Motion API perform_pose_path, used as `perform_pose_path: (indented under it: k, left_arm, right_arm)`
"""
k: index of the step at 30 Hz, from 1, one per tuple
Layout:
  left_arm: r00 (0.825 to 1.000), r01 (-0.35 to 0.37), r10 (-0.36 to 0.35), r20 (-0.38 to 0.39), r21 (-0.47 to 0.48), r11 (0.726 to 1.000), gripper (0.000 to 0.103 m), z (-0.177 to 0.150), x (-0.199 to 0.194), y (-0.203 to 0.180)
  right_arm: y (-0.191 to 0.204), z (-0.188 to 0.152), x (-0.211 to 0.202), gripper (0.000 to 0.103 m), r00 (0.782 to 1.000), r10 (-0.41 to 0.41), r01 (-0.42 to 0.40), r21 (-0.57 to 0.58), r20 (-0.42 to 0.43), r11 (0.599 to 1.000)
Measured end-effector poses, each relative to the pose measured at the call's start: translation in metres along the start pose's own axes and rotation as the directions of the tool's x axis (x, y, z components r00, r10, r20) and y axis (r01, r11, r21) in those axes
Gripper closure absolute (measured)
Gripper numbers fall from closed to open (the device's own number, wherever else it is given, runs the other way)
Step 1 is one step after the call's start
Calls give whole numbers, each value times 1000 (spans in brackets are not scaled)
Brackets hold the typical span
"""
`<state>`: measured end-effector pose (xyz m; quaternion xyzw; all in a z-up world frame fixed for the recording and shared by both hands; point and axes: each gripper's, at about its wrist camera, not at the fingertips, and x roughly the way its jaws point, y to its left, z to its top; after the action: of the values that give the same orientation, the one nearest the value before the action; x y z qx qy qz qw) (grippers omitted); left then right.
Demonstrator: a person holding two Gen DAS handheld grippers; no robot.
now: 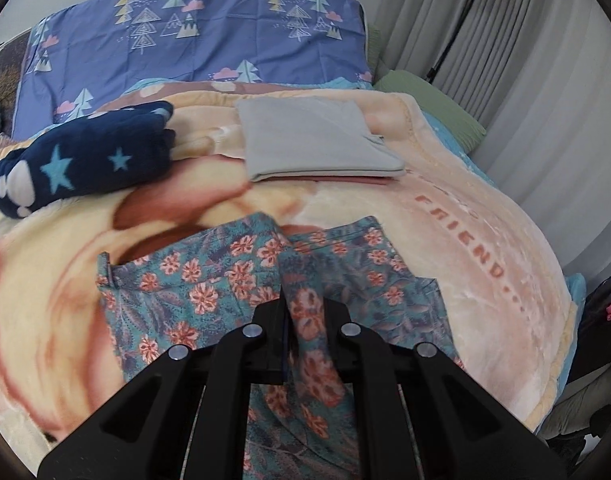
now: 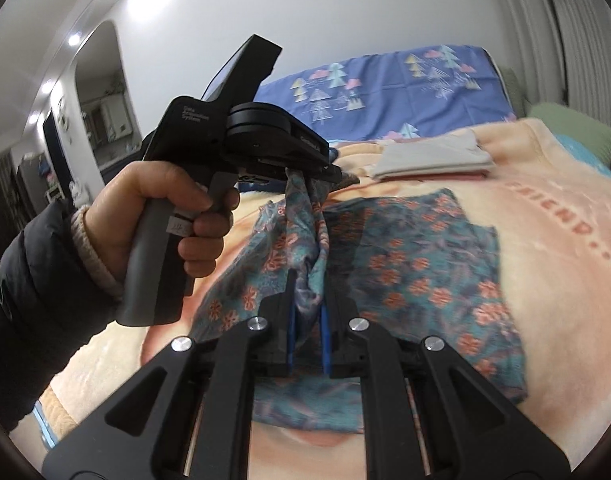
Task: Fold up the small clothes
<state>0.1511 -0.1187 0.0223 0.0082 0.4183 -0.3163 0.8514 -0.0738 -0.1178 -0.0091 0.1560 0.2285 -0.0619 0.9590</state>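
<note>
A teal floral garment (image 1: 209, 280) with orange flowers lies on the peach blanket (image 1: 445, 280). My left gripper (image 1: 303, 312) is shut on a raised fold of it. My right gripper (image 2: 307, 316) is shut on the same garment (image 2: 425, 264), with cloth pinched between its blue pads. In the right wrist view the left gripper (image 2: 305, 172) is held by a hand at left and lifts a strip of the cloth above the blanket (image 2: 565, 320). The rest of the garment lies spread to the right.
A folded grey cloth (image 1: 313, 140) on a pink one lies further up the bed. A navy star-print fleece (image 1: 81, 164) lies at left. A purple tree-print pillow (image 1: 209, 36), a green pillow (image 1: 437, 104), curtains and a floor lamp (image 1: 461, 20) are behind.
</note>
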Motion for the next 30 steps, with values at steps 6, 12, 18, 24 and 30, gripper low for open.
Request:
perform_pose_path:
  k: [6, 12, 18, 24, 30]
  left_arm:
    - [1000, 18, -17, -16, 70, 997, 95, 9, 20, -48]
    - [998, 47, -42, -40, 142, 989, 95, 4, 41, -91]
    - [995, 28, -12, -95, 167, 986, 95, -8, 74, -106]
    - [993, 65, -44, -109, 194, 979, 71, -22, 68, -110]
    - [992, 118, -124, 0, 303, 946, 55, -42, -3, -126]
  right_arm:
    - [-42, -4, -16, 94, 998, -46, 43, 89, 32, 995]
    - [-80, -16, -34, 93, 998, -56, 48, 186, 37, 981]
    - [-112, -29, -22, 93, 1000, 2, 6, 312, -27, 950]
    - [-134, -40, -18, 93, 993, 90, -54, 405, -71, 913]
    - [-138, -42, -18, 93, 989, 122, -76, 432, -81, 899]
